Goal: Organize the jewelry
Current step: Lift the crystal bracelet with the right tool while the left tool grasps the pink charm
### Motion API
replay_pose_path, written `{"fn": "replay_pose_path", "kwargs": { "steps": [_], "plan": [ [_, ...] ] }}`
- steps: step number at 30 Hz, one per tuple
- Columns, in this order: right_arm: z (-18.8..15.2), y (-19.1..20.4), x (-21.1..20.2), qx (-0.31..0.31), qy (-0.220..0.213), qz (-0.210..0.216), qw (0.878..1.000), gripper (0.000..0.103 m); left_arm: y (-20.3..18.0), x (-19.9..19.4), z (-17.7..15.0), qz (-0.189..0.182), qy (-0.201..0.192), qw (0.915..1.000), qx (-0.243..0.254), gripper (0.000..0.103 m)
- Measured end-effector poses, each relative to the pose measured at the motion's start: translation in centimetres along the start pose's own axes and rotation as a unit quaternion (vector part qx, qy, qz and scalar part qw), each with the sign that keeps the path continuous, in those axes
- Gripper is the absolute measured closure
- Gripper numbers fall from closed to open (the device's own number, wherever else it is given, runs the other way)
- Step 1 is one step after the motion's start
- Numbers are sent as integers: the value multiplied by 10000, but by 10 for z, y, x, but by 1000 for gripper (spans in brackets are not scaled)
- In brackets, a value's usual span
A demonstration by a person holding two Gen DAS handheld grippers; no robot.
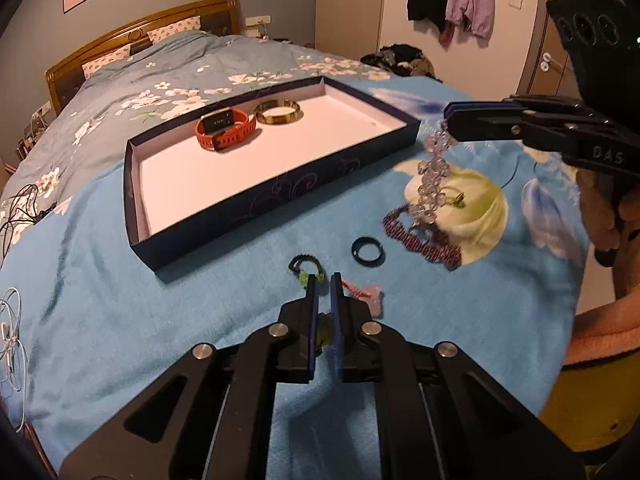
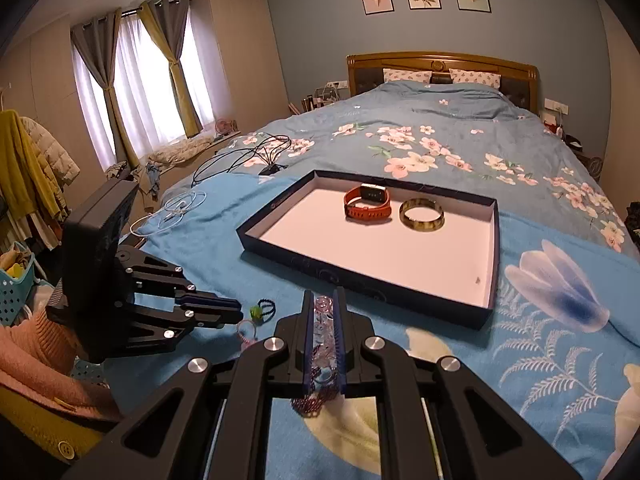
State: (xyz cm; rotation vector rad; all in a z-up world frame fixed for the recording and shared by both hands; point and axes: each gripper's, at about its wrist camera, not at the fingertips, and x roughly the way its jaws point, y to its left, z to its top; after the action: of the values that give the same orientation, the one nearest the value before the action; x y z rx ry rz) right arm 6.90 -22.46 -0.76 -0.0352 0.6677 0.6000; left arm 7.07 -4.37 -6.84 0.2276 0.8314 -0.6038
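The clear bead bracelet (image 1: 434,176) hangs from the right tongs (image 1: 448,116), which are pinched shut on its top loop; its lower end trails on the blue blanket (image 1: 200,280) beside a dark red beaded band (image 1: 420,240), and the two may be tangled, so I'd expect a snag when it lifts. It looks light, limp and slippery: it will swing and drape rather than hold a shape, so a pinch across several beads is safer than on one bead. At about eight o'clock from it lies a small black ring (image 1: 367,252), stiff and easy to knock away, best taken across its rim. Farther toward eight o'clock, the left tongs (image 1: 325,280) are closed nearly together; a greenish bit shows between the pads, likely part of the black cord with green beads (image 1: 304,268) at their tip, though I cannot tell for sure what they grip. A pink braided piece (image 1: 366,294) lies just at their three o'clock. At eleven o'clock from the bead bracelet sits the dark blue box tray (image 1: 280,196), holding an orange watch band (image 1: 226,128) and a gold-brown bangle (image 1: 278,112) side by side at its far end, the rest bare. White cables (image 1: 10,332) lie at the bed's edge.
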Motion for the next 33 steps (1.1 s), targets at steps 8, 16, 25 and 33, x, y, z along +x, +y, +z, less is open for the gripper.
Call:
{"fn": "replay_pose_path", "kwargs": {
  "steps": [8,16,25,33],
  "plan": [
    [-1,0,3,38,24,7,10000,95,-6,-1,-3,-263,-57,9996,4,74],
    [-4,-4,3,118,33,2,9999,95,-17,-2,-8,-599,-29,9982,16,64],
    [0,-1,2,50,1,9,10000,95,-25,25,-5,-715,227,9971,-115,82],
    [10,0,4,-54,-61,-23,10000,95,-22,22,0,-634,92,9978,-173,93]
  ]
}}
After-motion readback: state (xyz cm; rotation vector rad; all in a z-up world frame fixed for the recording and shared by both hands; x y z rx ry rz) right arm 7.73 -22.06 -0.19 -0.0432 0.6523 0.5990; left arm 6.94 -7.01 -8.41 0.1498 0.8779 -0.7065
